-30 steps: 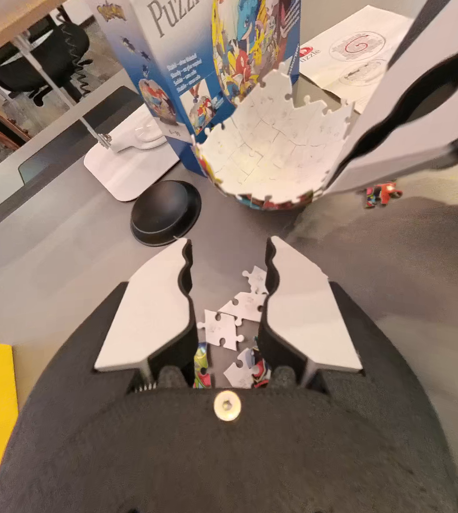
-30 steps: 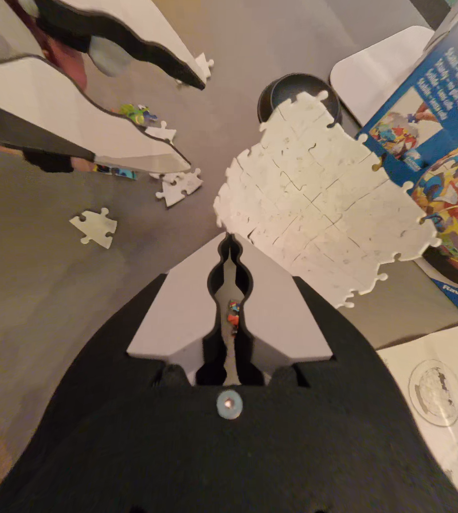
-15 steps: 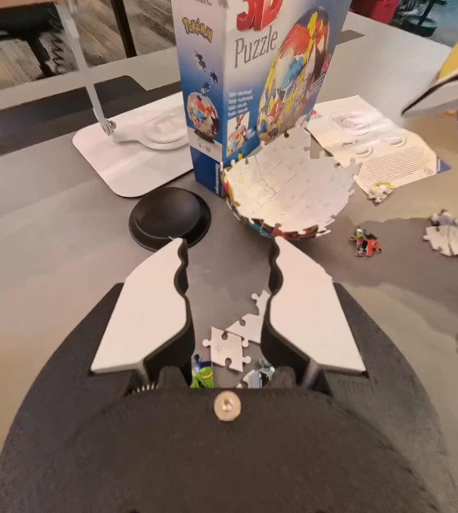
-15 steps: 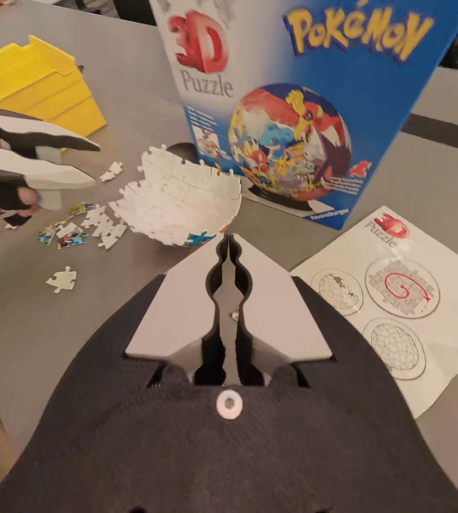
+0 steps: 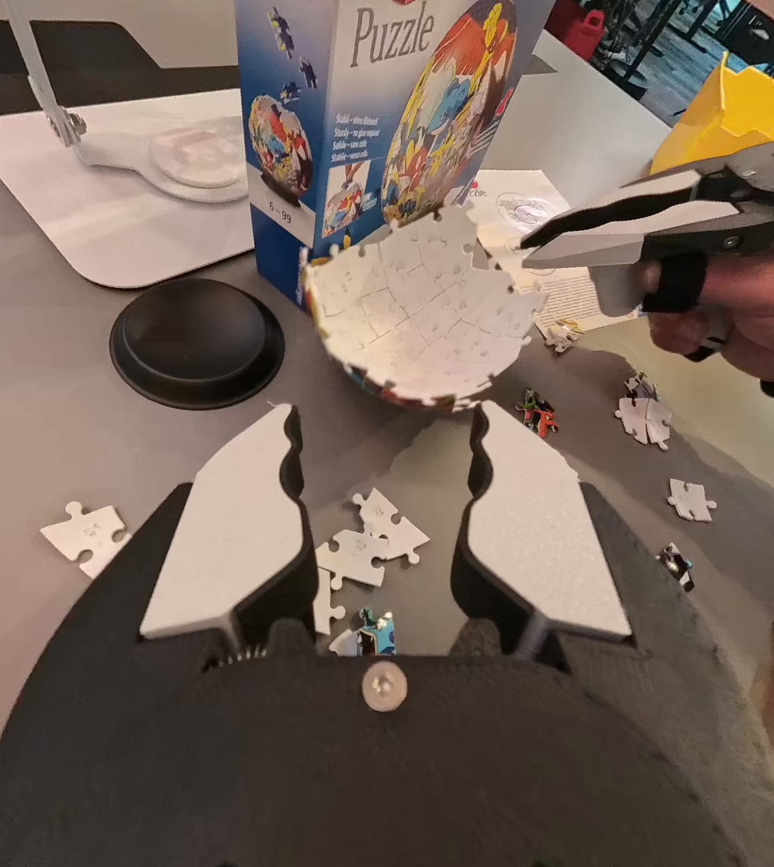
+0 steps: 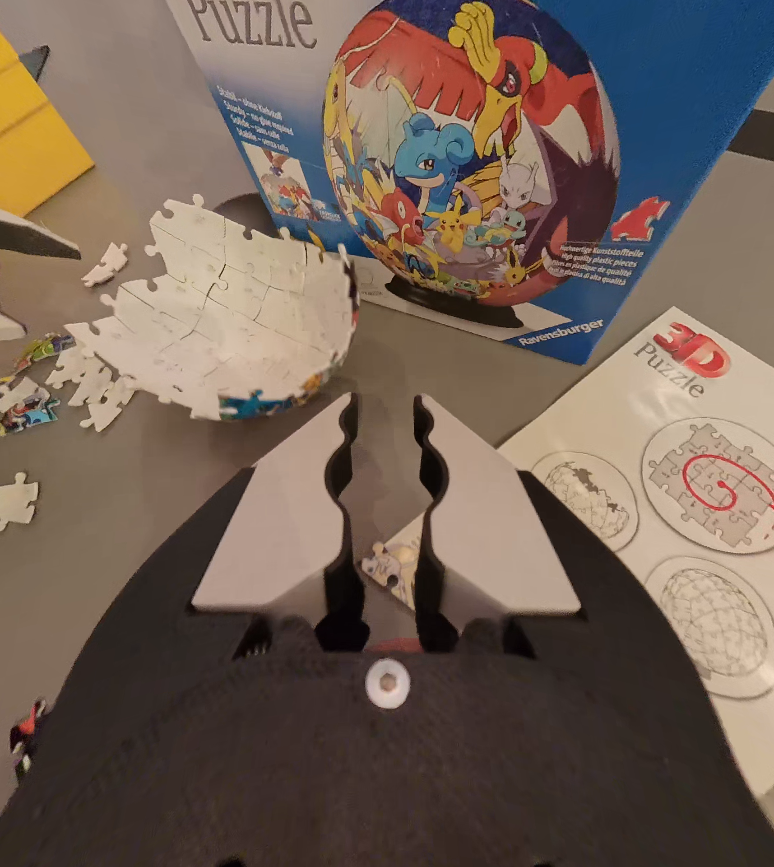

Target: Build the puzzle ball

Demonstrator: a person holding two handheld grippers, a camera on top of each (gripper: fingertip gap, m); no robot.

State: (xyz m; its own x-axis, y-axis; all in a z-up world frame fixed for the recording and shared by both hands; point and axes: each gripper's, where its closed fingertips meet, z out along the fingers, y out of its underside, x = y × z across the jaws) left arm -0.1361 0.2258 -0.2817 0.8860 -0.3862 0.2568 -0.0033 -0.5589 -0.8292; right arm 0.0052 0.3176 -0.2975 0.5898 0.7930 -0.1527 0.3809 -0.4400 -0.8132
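Half a ball, roughly, was what had been built: the puzzle shell sat open side up on the grey table, white insides showing, just in front of the puzzle box and beside the black stand. Loose pieces lay scattered all round it.

The left gripper hung with its jaws spread wide and nothing in them, right above a little cluster of white face-down pieces. The right gripper was parted a bit too, not grasping anything; a pale printed piece lay on the table under the gap between its fingers, at the edge of the instruction sheet.

My read was that the step in hand was picking the next piece. If I were doing it I'd go for that pale one on the right, come down with the fingers straddling it and pinch across the body, not the tabs, so the knobs stay free to click in. Those pieces lie flat, so tipping one up on an edge first would probably help. And I'd use the left to steady the shell's rim, since it looked like it could rock.
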